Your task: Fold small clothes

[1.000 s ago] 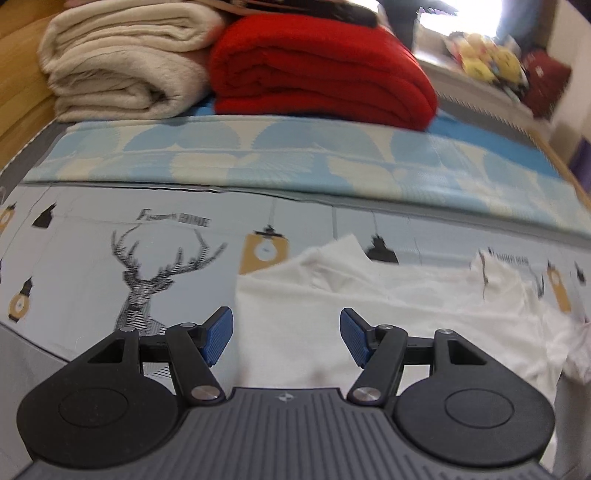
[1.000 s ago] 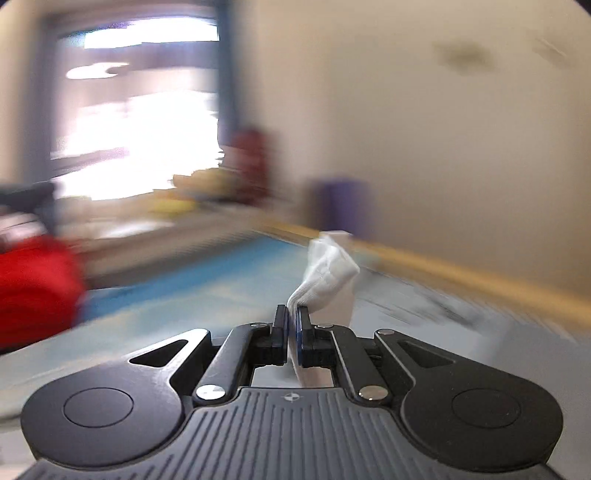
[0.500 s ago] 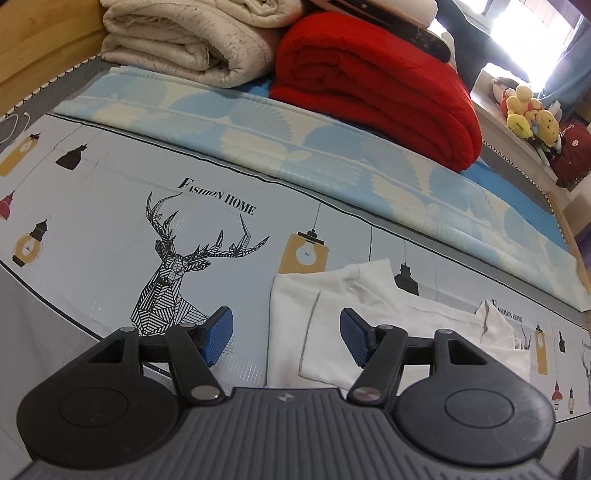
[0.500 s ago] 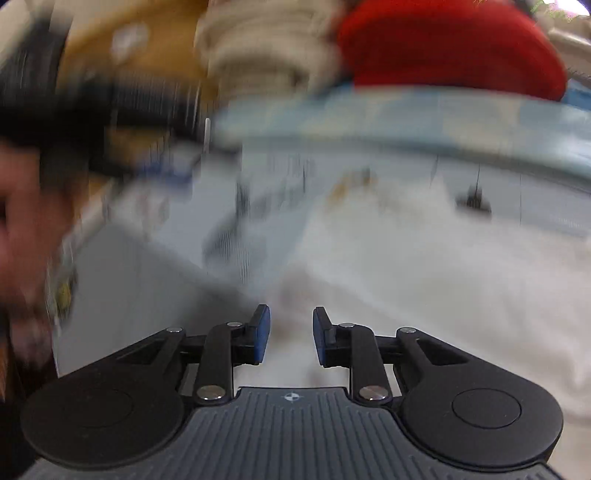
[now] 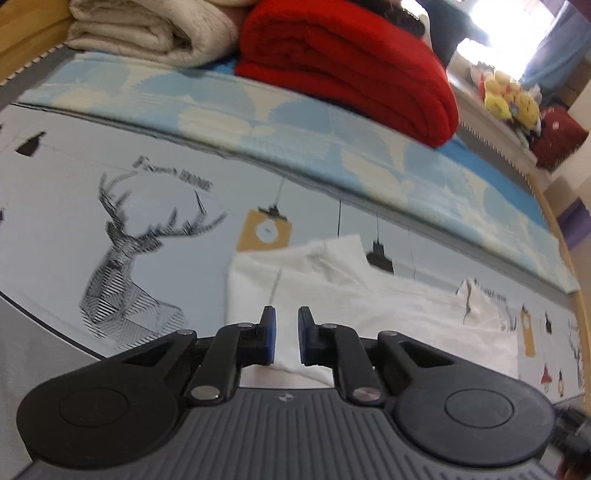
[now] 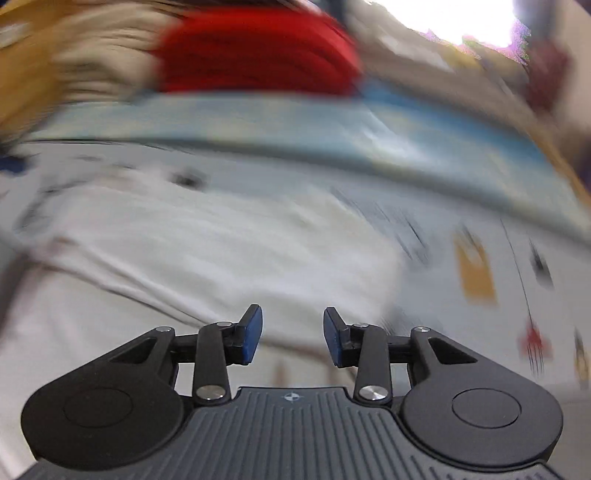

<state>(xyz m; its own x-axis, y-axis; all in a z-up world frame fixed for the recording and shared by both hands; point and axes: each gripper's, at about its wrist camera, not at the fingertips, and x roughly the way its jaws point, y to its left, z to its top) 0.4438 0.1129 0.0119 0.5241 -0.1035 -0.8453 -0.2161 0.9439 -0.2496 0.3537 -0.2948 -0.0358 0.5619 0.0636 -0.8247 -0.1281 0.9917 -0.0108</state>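
A small white garment (image 5: pixel 369 306) lies spread on the printed bed sheet (image 5: pixel 125 258). My left gripper (image 5: pixel 287 325) hangs low over its near left corner. Its jaws are closing to a narrow gap, with the garment's near edge showing between the blue pads (image 5: pixel 271 332); I see no pressing. The right wrist view is badly blurred. In it my right gripper (image 6: pixel 292 325) points down over the white garment (image 6: pixel 221 240). Its jaws are opening and nothing is between them.
A folded red blanket (image 5: pixel 343 62) and a beige one (image 5: pixel 147 29) are stacked at the far side of the bed, behind a blue patterned cover (image 5: pixel 295 122). Yellow plush toys (image 5: pixel 509 99) sit at the back right. A wooden frame (image 5: pixel 22 48) borders the left.
My left jaws went from wide apart to a narrow gap as the gripper sank toward the garment's corner. My right gripper let go of the white cloth it held up and swung down over the garment.
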